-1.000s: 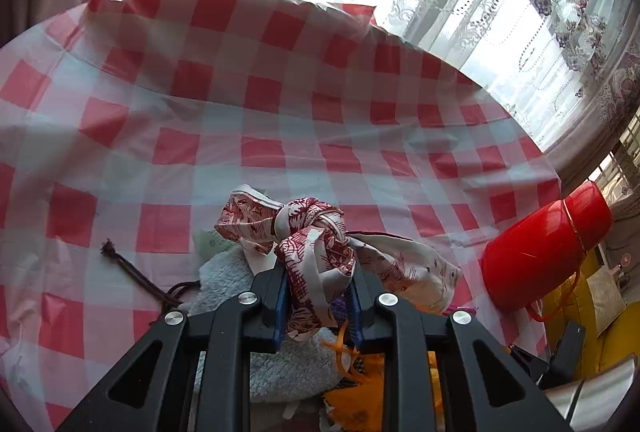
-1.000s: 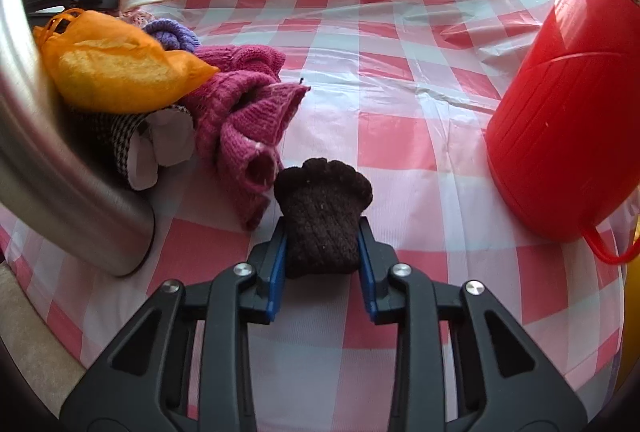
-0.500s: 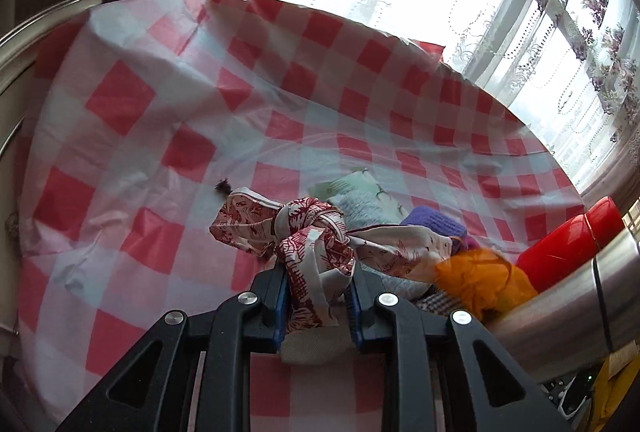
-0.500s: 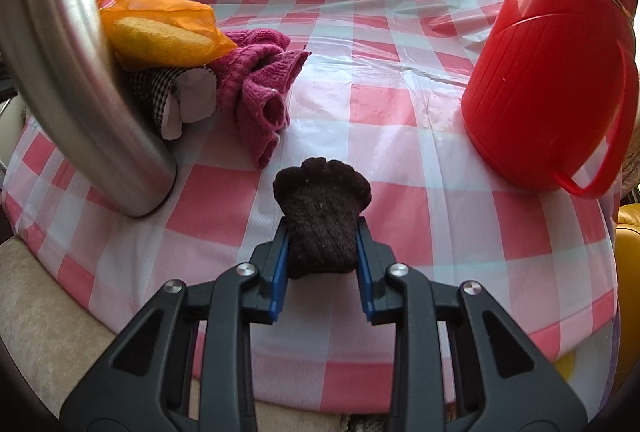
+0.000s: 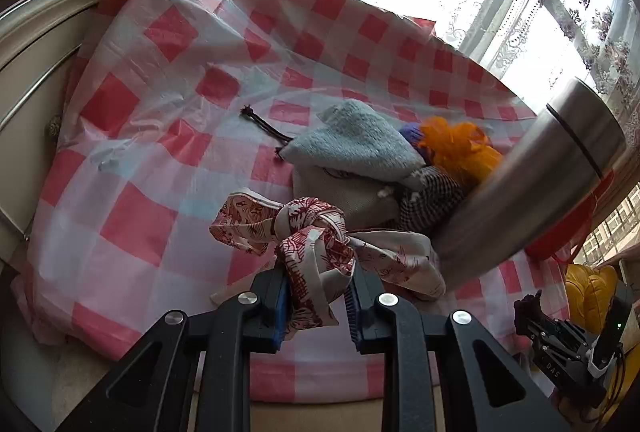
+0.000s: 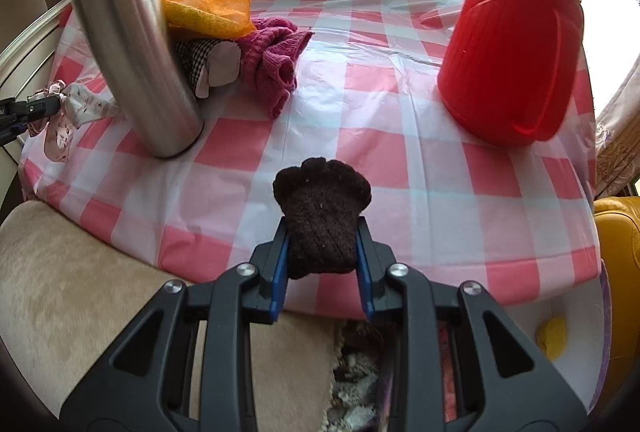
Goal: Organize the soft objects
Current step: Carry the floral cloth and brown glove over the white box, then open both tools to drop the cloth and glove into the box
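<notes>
My left gripper (image 5: 317, 286) is shut on a knotted red-and-white patterned scarf (image 5: 308, 236), held above the near edge of the checked table (image 5: 160, 79). Behind it lies a pile: a pale blue fleece cloth (image 5: 356, 139), an orange mesh piece (image 5: 460, 147), a black-and-white checked cloth (image 5: 432, 199). My right gripper (image 6: 322, 256) is shut on a dark brown knitted glove (image 6: 322, 207), out past the table's front edge. In the right wrist view the left gripper (image 6: 24, 111) with the scarf (image 6: 76, 107) shows at the far left, and a magenta knit (image 6: 276, 59) lies by the pile.
A tall steel flask (image 6: 128, 31) stands near the pile, and shows in the left wrist view (image 5: 532, 179). A red thermos jug (image 6: 516, 35) stands at the right. A dark cord (image 5: 266, 125) lies on the cloth. Beige upholstery (image 6: 80, 292) and a box of soft items (image 6: 360, 384) sit below the table edge.
Both grippers have drawn back toward the table's near edge, each keeping its cloth. The pile and flask now lie farther ahead of them; the floor-side box has come into the right wrist view.
</notes>
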`<state>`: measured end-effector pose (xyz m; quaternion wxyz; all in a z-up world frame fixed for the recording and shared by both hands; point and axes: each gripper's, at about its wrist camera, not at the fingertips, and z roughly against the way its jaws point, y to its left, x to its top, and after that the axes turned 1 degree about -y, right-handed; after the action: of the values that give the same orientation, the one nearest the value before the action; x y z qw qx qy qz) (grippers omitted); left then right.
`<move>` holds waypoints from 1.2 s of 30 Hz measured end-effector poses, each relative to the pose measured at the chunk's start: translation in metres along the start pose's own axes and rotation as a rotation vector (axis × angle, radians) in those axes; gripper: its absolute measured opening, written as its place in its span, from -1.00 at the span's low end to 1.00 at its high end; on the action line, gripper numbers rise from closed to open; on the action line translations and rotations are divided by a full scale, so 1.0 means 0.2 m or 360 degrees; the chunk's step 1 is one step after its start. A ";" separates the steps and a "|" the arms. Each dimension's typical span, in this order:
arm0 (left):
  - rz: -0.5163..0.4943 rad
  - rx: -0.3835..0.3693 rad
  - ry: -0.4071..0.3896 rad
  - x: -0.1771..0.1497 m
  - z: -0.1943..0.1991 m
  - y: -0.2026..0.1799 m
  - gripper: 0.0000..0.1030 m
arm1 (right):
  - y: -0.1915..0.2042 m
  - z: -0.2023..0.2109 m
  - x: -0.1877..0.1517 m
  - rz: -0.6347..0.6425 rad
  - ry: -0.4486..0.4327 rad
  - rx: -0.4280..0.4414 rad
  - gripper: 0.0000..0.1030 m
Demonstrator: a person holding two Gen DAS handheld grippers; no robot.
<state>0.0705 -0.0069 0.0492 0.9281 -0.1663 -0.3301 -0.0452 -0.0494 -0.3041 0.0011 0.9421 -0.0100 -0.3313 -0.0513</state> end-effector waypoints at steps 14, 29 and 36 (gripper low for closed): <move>-0.0246 -0.0225 0.0036 -0.21 0.13 -0.46 -0.52 | -0.27 0.25 -0.20 -0.0107 -0.0034 -0.0141 -0.37; -0.0582 -0.0464 0.0183 -0.48 0.11 -1.08 -0.52 | -0.71 0.46 -0.42 -0.0347 -0.0048 -0.0317 -0.35; -0.0735 -0.0573 0.0241 -0.62 0.12 -1.34 -0.51 | -0.83 0.55 -0.46 -0.0420 -0.0083 -0.0375 -0.25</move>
<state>-0.0922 -0.2538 0.0629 0.8708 -0.2450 -0.2756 -0.3250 -0.2059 -0.4544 0.0260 0.9106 -0.0781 -0.3457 -0.2128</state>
